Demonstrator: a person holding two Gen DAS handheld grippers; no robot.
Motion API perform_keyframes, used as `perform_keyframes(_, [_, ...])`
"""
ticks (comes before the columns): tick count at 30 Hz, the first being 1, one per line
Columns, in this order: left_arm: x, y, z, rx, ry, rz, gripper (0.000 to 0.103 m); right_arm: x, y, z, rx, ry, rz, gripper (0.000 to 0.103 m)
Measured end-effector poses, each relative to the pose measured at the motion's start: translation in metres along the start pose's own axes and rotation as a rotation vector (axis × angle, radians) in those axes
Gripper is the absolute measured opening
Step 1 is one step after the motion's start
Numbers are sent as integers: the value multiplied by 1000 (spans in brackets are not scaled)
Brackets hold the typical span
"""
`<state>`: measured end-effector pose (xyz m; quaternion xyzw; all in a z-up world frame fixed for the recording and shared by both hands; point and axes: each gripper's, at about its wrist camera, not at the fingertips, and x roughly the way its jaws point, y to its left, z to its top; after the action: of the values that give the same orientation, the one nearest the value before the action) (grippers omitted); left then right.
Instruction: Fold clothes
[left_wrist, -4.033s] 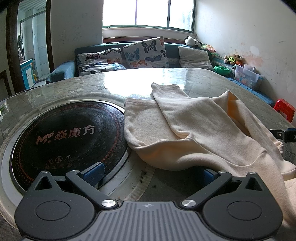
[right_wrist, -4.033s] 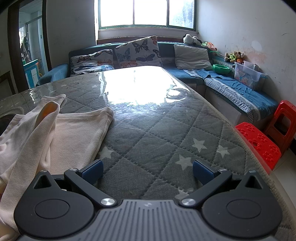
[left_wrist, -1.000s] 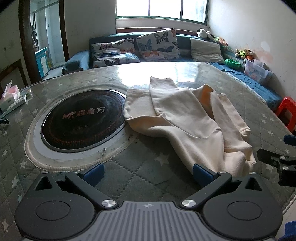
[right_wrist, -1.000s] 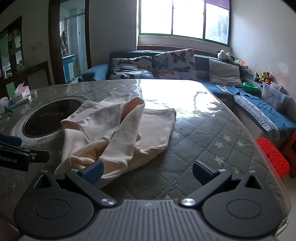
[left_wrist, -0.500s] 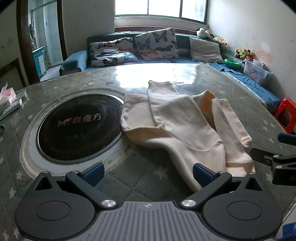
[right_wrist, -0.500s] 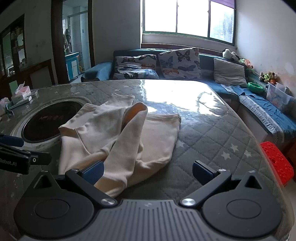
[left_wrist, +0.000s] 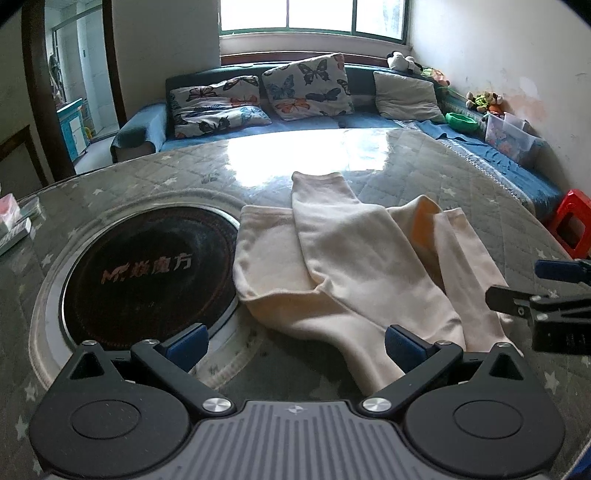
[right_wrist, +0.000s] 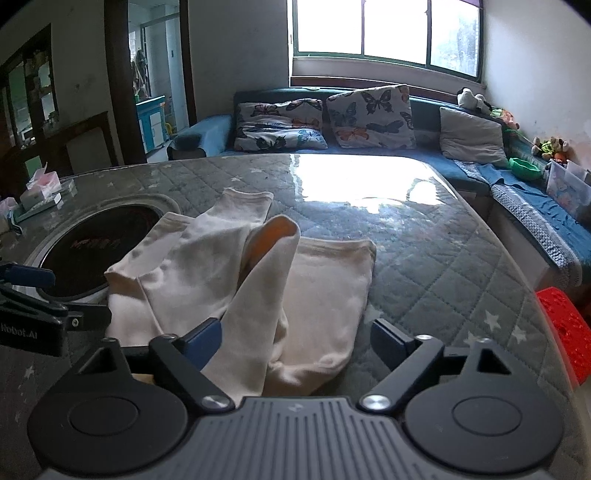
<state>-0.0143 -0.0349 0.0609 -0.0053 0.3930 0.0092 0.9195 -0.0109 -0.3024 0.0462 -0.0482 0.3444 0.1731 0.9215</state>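
Both sets of jaws spread wide, gripping nothing.
Our left gripper (left_wrist: 293, 341) and right gripper (right_wrist: 295, 338) hover at the near edge of the cream garment (left_wrist: 354, 266), which lies crumpled on the quilted tabletop (right_wrist: 424, 251), one edge overlapping the round black cooktop (left_wrist: 147, 269).

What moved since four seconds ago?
Both grippers, left and right, pulled back from the table and rose, open and empty. The cream garment stayed crumpled beside the cooktop.
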Motion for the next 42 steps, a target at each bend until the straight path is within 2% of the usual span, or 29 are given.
perform_keyframes(11, [26,-6,22,56,-3,-9,102,37,-6,35,4,49,41,64])
perform_keyframes(16, [33,-4,26,60,5,-15,99,59,-4,55,9,59,69,57])
perform_keyframes(22, [34,-1,28,61,11,-22,97,98,-3,64,8,107,53,40])
perform_keyframes(23, [34,-2,30,63,11,-23,97,103,-5,65,19,113,61,34])
perform_keyframes(24, [34,-3,31,66,12,-20,97,107,-6,65,28,119,69,23])
perform_keyframes(27, [37,-8,37,78,6,-14,97,108,-9,62,33,111,86,8])
perform_keyframes(32, [44,-21,51,94,-14,-16,98,82,-19,56,25,42,57,5])
perform_keyframes(36, [53,-36,65,114,-29,-17,97,56,-31,45,34,9,-21,5])
perform_keyframes(40, [69,-53,81,135,-31,-28,97,43,-41,26,33,36,-55,5])
perform_keyframes(42, [81,-62,87,140,-23,-41,93,43,-46,19,30,54,-59,6])
